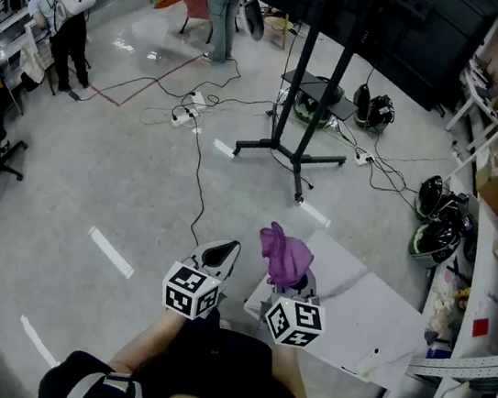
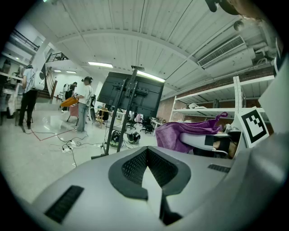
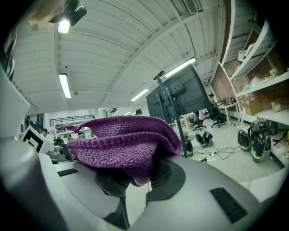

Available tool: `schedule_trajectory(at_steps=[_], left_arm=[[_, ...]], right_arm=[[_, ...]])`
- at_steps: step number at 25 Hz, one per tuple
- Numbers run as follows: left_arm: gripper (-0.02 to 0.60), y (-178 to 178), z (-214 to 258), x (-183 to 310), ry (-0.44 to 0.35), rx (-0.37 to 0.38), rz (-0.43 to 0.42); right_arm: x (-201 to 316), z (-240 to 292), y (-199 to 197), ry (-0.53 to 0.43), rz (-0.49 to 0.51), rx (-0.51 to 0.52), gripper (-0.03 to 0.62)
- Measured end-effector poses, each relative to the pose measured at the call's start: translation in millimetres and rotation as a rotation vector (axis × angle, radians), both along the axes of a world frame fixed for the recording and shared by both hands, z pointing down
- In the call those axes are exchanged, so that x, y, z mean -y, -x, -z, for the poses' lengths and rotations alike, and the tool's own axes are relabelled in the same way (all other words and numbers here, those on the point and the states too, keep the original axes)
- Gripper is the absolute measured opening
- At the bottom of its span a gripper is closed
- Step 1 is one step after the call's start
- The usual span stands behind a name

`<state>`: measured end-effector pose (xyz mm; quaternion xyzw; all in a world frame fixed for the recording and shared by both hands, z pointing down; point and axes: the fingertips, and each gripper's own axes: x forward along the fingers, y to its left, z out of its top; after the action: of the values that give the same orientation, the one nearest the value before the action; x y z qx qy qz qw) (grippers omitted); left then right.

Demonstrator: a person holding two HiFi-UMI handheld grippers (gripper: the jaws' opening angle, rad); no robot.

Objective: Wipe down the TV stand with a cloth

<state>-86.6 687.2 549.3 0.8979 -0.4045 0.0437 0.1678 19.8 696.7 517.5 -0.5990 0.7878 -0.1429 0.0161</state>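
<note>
Clamping purple cloth (image 3: 122,140), bunched above tips, right claw (image 3: 135,178); left claw (image 2: 148,168) together, empty.

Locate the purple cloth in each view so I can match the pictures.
Head view: the purple cloth is lower centre, bunched at the tip of the right gripper.
Left gripper view: the cloth is right of centre, at mid-height.
Right gripper view: the cloth is at centre, draped over the gripper, which is shut on it.
Shared landmark: the black TV stand, beyond the cloth.
</note>
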Motion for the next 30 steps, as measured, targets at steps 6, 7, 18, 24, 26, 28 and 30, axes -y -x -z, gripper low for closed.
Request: schedule_trajectory(at_steps=[6, 7, 18, 24, 26, 28, 30], left_arm=[[0.006, 1.1, 3.3, 2.2, -0.004, -0.002, 0.014], [0.006, 1.9, 2.3, 3.6, 0.000, 0.001, 0.017], [0.006, 1.0, 1.7, 34.0, 0.045, -0.002, 0.035], [0.006, -6.8, 12.8, 83.7, 0.042, -0.018, 0.024], [0.006, -9.8, 14.9, 106.7, 0.044, -0.024, 0.030], [0.006, -10.9, 17.3, 132.4, 0.048, -0.025, 0.033], [0.006, -9.0, 20.6, 157.5, 0.047, -0.020, 0.034]], right_arm=[[0.6, -2.0, 8.2, 0.015, 0.015, 0.000, 0.064], [1.7, -1.8, 9.6, 0.013, 0.015, 0.000, 0.064], [36.6, 13.5, 7.1, 0.011, -0.018, -0.005, 0.064], [82.7, 23.5, 9.2, 0.003, -0.015, 0.012, 0.064], [104.7, 24.1, 4.4, 0.004, -0.025, 0.009, 0.064], [130.8, 26.2, -0.3, 0.000, -0.041, 0.001, 0.064], [157.7, 30.3, -1.7, -0.006, -0.052, -0.003, 0.064]])
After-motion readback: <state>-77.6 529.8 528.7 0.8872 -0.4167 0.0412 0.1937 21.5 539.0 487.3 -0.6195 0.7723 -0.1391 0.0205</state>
